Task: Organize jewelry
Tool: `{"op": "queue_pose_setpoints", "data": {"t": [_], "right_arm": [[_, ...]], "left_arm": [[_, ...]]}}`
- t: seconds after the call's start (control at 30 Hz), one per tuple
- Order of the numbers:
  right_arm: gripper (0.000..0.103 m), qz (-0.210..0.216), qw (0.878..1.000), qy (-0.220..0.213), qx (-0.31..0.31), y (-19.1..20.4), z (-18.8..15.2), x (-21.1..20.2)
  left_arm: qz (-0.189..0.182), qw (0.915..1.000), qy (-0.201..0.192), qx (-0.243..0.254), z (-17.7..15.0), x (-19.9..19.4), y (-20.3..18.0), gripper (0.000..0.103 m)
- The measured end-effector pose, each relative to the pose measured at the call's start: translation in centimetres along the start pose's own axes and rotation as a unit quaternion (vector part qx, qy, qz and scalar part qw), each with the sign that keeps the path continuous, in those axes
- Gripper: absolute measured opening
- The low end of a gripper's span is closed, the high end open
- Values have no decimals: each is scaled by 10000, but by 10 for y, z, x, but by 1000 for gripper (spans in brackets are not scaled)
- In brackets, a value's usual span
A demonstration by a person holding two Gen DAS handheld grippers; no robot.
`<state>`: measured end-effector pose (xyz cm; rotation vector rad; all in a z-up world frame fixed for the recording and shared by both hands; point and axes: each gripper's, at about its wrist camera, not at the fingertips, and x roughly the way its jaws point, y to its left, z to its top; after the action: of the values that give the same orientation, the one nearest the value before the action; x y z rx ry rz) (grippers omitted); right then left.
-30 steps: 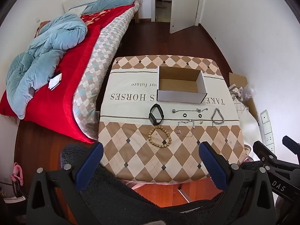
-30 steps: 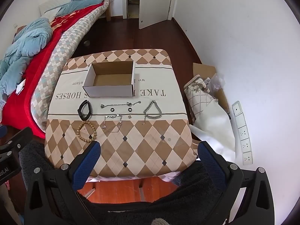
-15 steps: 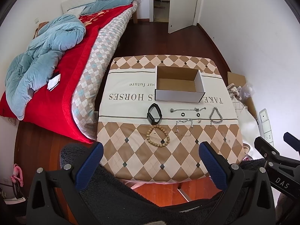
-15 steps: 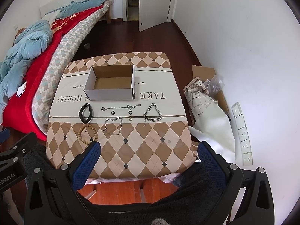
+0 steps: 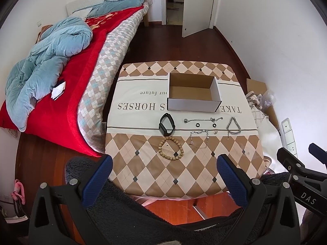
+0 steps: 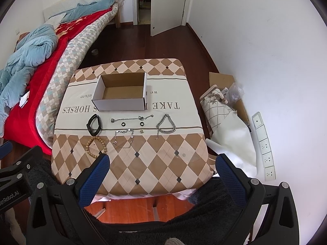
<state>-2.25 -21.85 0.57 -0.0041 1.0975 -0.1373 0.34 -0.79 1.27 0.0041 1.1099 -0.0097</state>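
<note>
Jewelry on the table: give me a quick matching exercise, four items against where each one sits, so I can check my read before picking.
Items:
1. wooden bead bracelet
2. black band
3. chunky silver chain
4. cardboard box

Places:
A. farthest to the right of the pieces
B. nearest the table's front edge, on the brown diamonds
C. behind all the jewelry, open and empty
D. just behind the beads, on the cream strip

Pairs: 1-B, 2-D, 3-A, 4-C
</note>
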Motion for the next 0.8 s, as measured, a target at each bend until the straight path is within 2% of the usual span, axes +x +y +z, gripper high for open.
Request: {"op": "queue_pose_setpoints", "data": {"t": [0.8], "right_arm": [[103,25,9999,-104,-2,-3,9,-8]], "left_arm": [[-13,10000,-41,41,5,-8,-10,103]]}}
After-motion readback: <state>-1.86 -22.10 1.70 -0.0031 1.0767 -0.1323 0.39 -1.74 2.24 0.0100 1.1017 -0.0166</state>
